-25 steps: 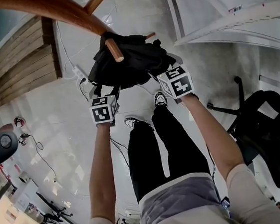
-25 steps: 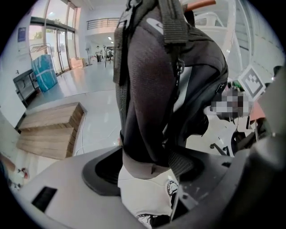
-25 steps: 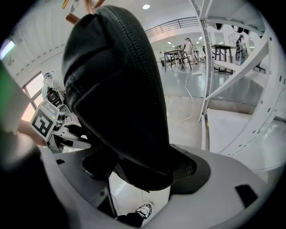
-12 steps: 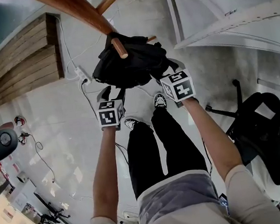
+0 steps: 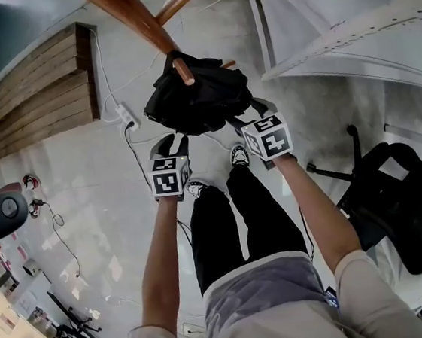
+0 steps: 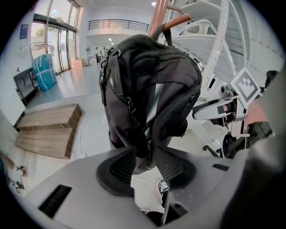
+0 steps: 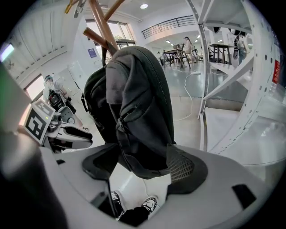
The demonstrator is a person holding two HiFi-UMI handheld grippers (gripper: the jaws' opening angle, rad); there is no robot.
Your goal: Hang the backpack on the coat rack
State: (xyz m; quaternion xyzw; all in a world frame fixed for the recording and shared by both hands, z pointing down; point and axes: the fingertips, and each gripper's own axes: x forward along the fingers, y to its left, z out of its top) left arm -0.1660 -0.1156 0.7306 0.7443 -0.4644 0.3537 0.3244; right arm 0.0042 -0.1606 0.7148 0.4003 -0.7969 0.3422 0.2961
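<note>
**Backpack (image 5: 199, 97) on the peg**

The backpack hangs on a coat rack peg (image 5: 182, 71). Your left gripper (image 5: 170, 143) has just been closing and pinches a strap (image 6: 144, 147); your right gripper (image 5: 254, 119) clamps the bag's bottom edge. White shelving (image 5: 318, 46) crowds the right — open floor lies left, bar a power strip (image 5: 126, 118).

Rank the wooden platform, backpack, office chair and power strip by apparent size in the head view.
1. office chair and wooden platform: too close to rank
2. backpack, somewhat smaller
3. power strip, far the smallest
</note>
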